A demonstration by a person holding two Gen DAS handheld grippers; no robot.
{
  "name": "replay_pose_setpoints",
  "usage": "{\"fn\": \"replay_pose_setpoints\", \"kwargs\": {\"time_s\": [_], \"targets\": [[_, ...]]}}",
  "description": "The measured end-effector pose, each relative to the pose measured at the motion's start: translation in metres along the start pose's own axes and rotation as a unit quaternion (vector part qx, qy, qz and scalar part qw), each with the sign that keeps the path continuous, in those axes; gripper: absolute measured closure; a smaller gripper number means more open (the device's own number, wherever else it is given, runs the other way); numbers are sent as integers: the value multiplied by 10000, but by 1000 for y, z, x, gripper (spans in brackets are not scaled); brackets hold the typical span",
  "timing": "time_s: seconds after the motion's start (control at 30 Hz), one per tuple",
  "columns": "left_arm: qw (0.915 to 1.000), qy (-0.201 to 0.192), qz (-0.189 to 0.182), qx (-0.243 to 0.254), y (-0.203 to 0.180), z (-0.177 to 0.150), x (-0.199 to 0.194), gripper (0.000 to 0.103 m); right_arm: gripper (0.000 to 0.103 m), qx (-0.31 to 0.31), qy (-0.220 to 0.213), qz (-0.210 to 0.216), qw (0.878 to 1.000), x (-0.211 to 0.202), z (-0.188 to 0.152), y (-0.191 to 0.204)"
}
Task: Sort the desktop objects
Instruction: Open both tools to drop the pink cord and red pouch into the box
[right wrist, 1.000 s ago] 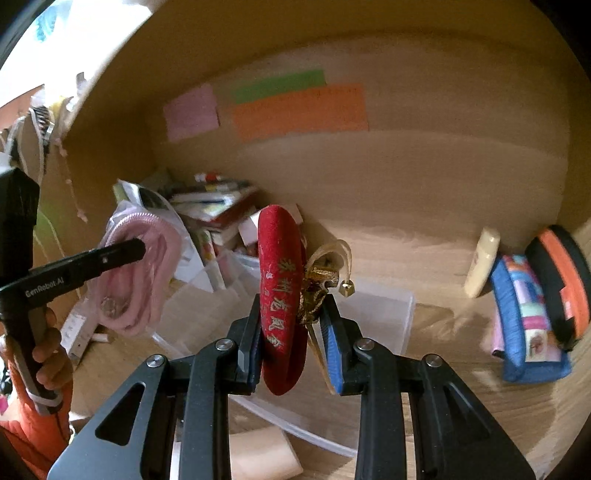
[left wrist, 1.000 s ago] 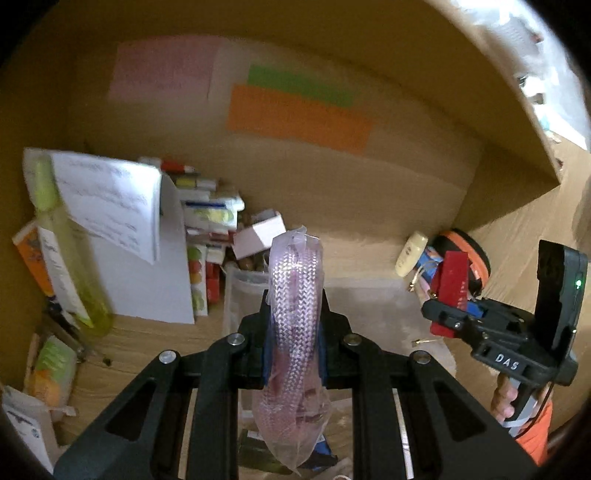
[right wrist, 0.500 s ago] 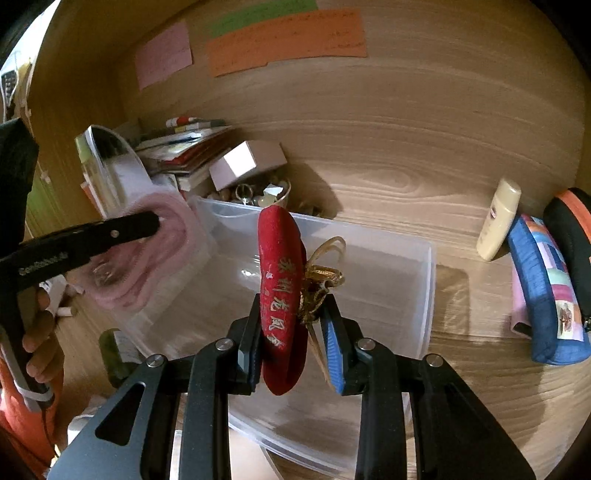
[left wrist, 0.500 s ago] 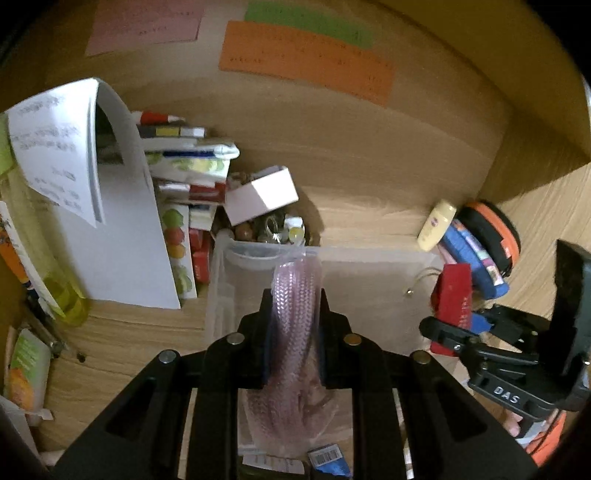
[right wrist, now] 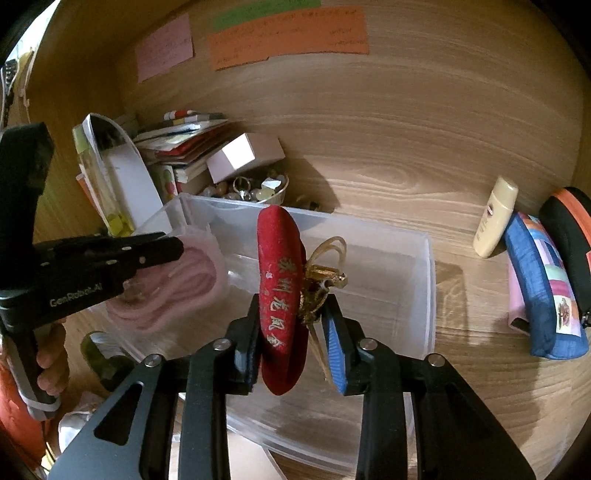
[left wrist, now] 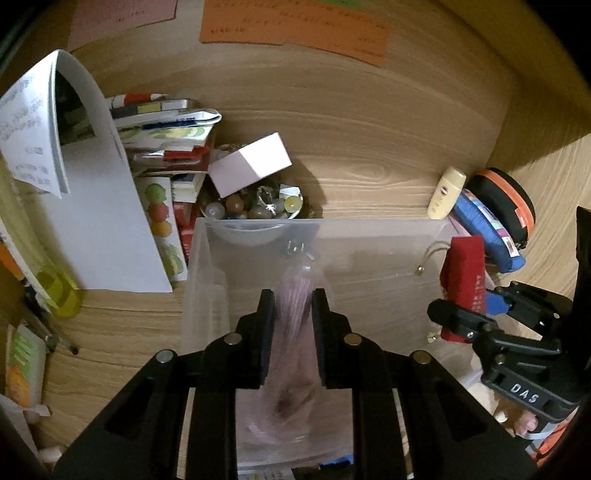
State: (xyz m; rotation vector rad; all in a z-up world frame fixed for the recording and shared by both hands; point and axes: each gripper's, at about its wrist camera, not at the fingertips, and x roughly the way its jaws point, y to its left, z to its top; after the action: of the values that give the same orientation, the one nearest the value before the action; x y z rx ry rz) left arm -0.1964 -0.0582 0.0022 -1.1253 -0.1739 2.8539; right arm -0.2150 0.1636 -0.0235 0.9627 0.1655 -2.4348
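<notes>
Over the clear bin point(right wrist: 424, 258), the left gripper point(left wrist: 293, 306) pinches a pink cable point(left wrist: 293, 332) and the right gripper point(right wrist: 291, 317) a red charm point(right wrist: 279, 295), so releasing likely comes next.

Red pouch point(right wrist: 281, 306) with gold lettering and a gold tassel point(right wrist: 322, 280); pale pink braided cord point(right wrist: 173, 284) in a clear bag; translucent colourless bin point(right wrist: 424, 280). Blue pouch point(right wrist: 543, 291) with multicoloured patchwork; black case point(right wrist: 570, 229) trimmed in orange; cream bottle point(right wrist: 495, 218); white box point(right wrist: 243, 155). Orange point(right wrist: 288, 37), green point(right wrist: 266, 11) and pink point(right wrist: 164, 48) notes on a light woodgrain back wall point(right wrist: 406, 122).
</notes>
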Motion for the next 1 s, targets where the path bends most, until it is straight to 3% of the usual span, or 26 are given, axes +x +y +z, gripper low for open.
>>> {"fn": "replay_pose_setpoints", "kwargs": {"time_s": [0.07, 0.13, 0.2, 0.33, 0.47, 0.6, 0.73, 0.87, 1.0], "targets": [[9999, -83, 108, -2, 0, 0, -3, 81, 71, -36, 76, -33, 10000, 4, -1, 2], [9998, -189, 106, -41, 1, 0, -7, 71, 56, -52, 70, -64, 9999, 5, -3, 3], [9994, -325, 113, -67, 2, 0, -13, 59, 49, -111, -29, -142, 9998, 3, -3, 5], [9985, -510, 198, 30, -2, -1, -23, 53, 43, -222, -200, -264, 9992, -1, -3, 6], [9966, -746, 331, 133, -4, -1, -34, 40, 40, -249, -324, -421, 9983, -6, -2, 5], [9937, -1069, 326, 12, 1, 1, -48, 23, 28, -220, -482, -523, 9972, -12, 0, 3], [9935, -1076, 357, -77, 7, 2, -53, 20, 20, -235, -585, -706, 9955, -16, 2, 2], [9937, -1038, 379, -164, 17, -2, -65, 20, 20, -260, -556, -853, 9945, -20, 5, 3], [9921, -1120, 534, -170, 26, -10, -84, 11, 19, -263, -625, -871, 9939, -34, 6, 8]]}}
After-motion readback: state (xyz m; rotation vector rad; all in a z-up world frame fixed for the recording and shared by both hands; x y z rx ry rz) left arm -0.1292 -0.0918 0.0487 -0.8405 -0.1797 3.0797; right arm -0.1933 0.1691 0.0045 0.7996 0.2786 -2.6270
